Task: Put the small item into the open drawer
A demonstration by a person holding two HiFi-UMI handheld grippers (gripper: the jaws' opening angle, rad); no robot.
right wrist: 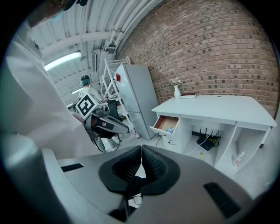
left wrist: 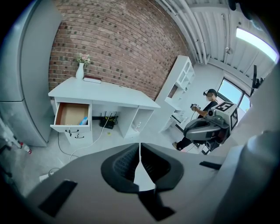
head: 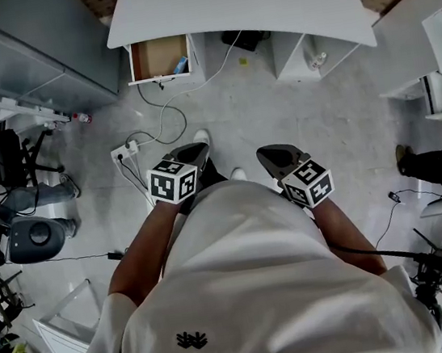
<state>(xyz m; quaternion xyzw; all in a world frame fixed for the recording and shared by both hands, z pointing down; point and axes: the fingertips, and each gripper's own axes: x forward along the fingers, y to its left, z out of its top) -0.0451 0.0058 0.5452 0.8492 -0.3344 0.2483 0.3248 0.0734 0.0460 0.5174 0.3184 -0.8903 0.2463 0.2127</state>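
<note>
Left tongs point(left wrist: 140, 153): pressed together at the tips, nothing between them; I hold them low in front of my body, at centre-left of the head view.
Right tongs point(right wrist: 141, 159): closed tip to tip too, and empty; they sit at centre-right of the head view, well apart from the left pair.
Small item point(head: 182, 64): a light-blue thing lying inside the drawer, against its right-hand side as the head view shows it.
Drawer point(head: 154, 57): pulled out of the table's left end, in the upper left of the head view, its brown bottom bare beside the item.
Table point(head: 237, 2): white, across the top of the head view, well away from both tongs.
On the table: a white vase point(left wrist: 80, 70) with flowers and a flat book point(left wrist: 92, 79) just beside it, upper left of the left gripper view.
Floor point(head: 276, 107): pale grey, with a white cable running to a power strip point(head: 125, 151) left of my tongs.
</note>
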